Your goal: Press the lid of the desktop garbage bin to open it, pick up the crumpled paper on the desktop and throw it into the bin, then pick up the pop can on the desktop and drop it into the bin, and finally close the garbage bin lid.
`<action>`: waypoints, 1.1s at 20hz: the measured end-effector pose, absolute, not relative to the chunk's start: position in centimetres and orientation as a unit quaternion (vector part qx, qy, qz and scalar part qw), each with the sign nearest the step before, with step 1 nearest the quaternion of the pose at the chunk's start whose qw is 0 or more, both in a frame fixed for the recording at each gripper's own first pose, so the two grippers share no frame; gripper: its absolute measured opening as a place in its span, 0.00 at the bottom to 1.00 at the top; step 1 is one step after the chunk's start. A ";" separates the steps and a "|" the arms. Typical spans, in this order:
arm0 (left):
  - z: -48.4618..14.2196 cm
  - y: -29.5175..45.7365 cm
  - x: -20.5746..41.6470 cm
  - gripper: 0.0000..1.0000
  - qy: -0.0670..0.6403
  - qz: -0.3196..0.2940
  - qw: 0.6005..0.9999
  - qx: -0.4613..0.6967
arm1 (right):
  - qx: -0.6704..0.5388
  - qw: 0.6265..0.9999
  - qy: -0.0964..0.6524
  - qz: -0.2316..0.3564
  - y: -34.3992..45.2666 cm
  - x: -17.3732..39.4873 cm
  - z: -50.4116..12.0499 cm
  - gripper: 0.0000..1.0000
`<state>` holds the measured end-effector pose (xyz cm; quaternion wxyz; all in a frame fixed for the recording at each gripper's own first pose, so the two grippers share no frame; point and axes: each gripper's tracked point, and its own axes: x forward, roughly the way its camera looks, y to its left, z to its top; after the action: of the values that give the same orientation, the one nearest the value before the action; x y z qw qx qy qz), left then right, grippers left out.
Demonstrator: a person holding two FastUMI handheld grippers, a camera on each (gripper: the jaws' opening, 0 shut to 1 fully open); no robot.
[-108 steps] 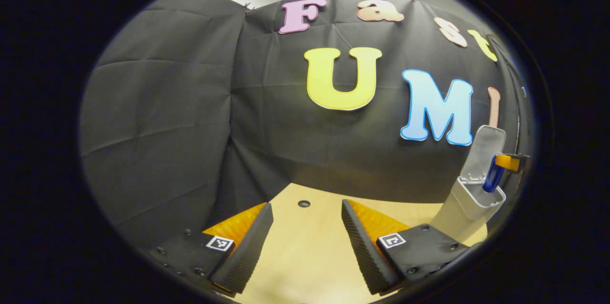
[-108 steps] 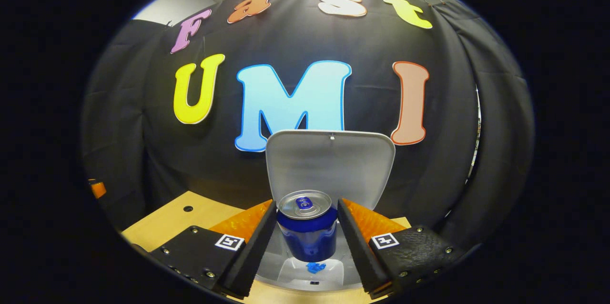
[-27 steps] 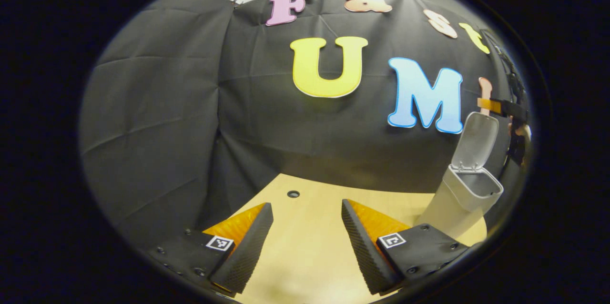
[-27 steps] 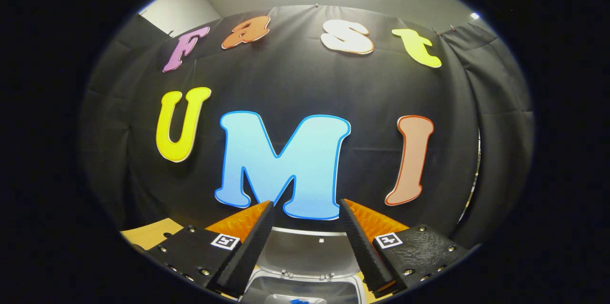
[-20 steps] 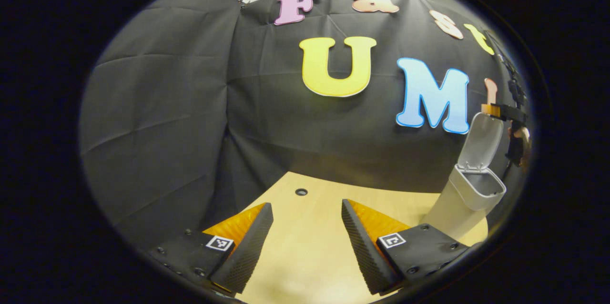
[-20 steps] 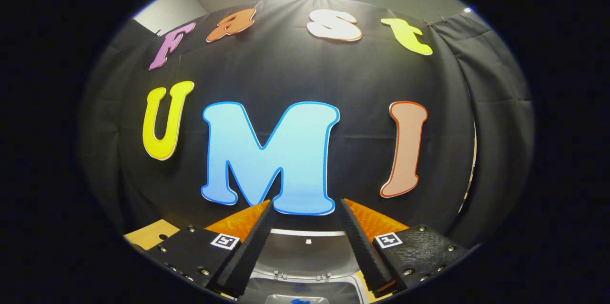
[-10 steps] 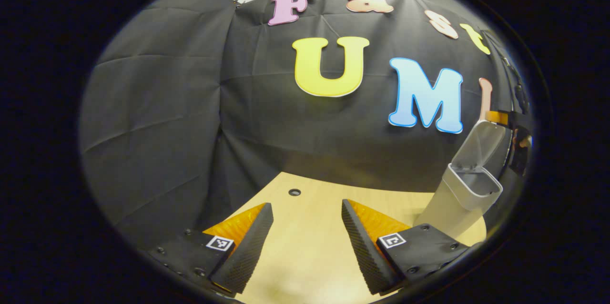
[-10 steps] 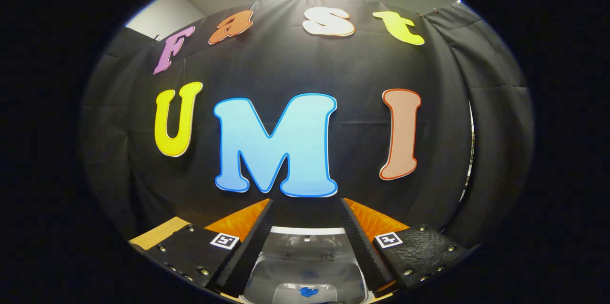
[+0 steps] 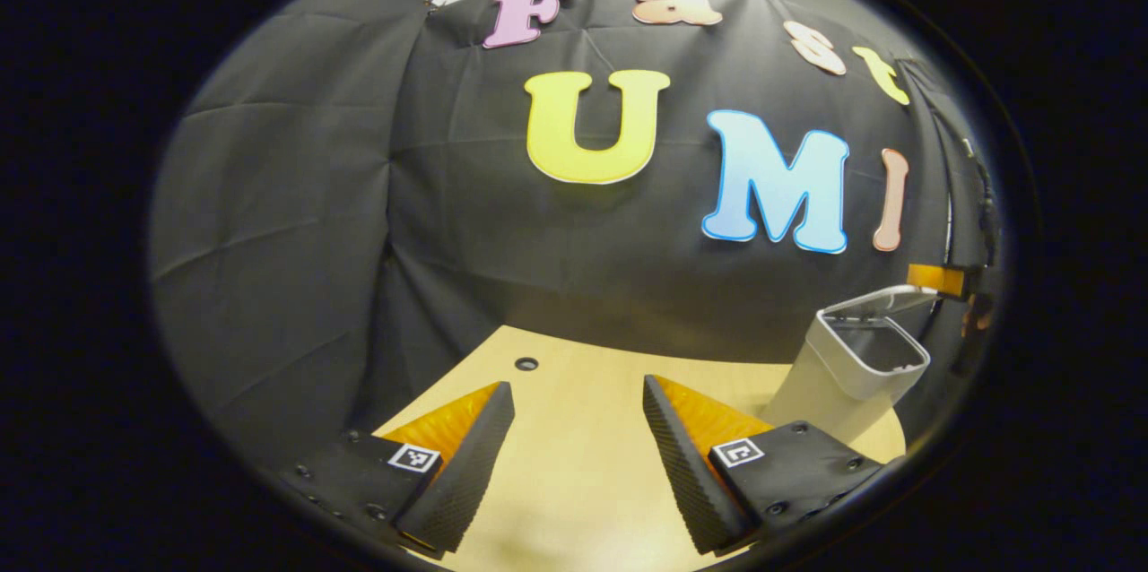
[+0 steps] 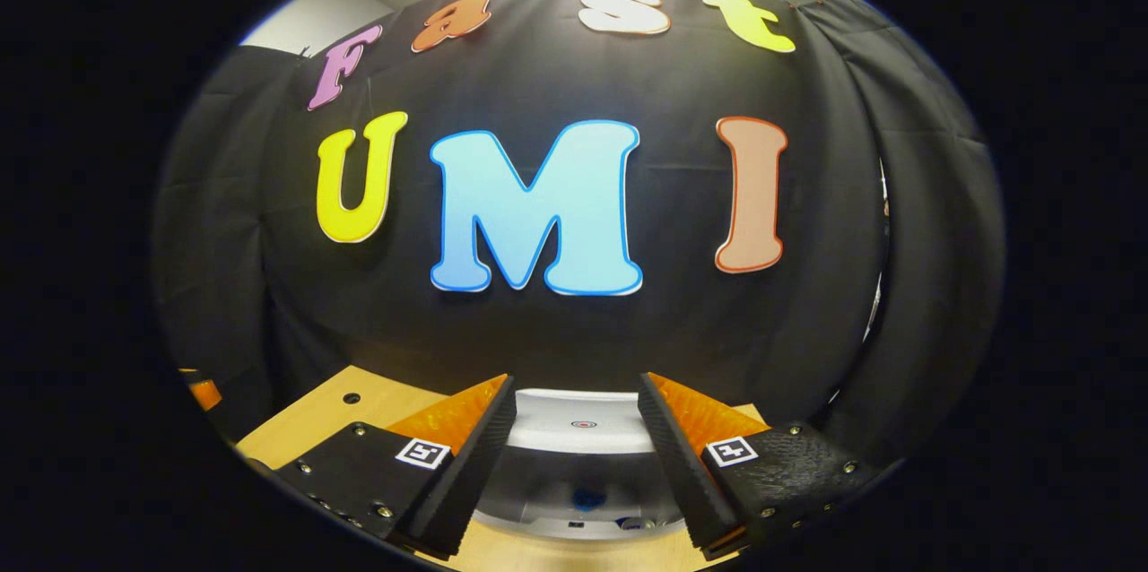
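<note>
The right gripper (image 10: 574, 429), jaws wide and holding nothing, bears down on the lid (image 10: 578, 420) of the garbage bin (image 9: 847, 375), which half a second ago stood nearly upright and now tips almost flat over the opening. In the left gripper view the lid hangs just above the rim, a dark gap still showing. The pop can, gripped over the bin five seconds ago, is gone, evidently dropped inside. The left gripper (image 9: 574, 464) waits wide and idle over the surface (image 9: 574, 429), well apart from the bin. Only the final push to latch the lid seems left.
</note>
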<state>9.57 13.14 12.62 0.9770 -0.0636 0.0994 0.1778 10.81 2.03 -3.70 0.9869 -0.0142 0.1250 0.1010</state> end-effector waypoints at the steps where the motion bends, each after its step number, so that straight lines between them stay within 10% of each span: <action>1: 12.6 13.0 9.7 0.96 0.100 0.176 0.977 -0.064 | -0.010 0.986 0.135 0.102 2.0 10.5 -4.5 0.88; 22: 13.7 10.4 12.1 0.96 0.092 0.134 0.985 -0.064 | -0.013 0.985 0.151 0.079 2.1 7.8 -12.3 0.89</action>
<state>12.09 10.44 13.70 0.9846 -0.0644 0.0919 0.1342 7.83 2.10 -12.32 0.9853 -0.0127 0.1514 0.0786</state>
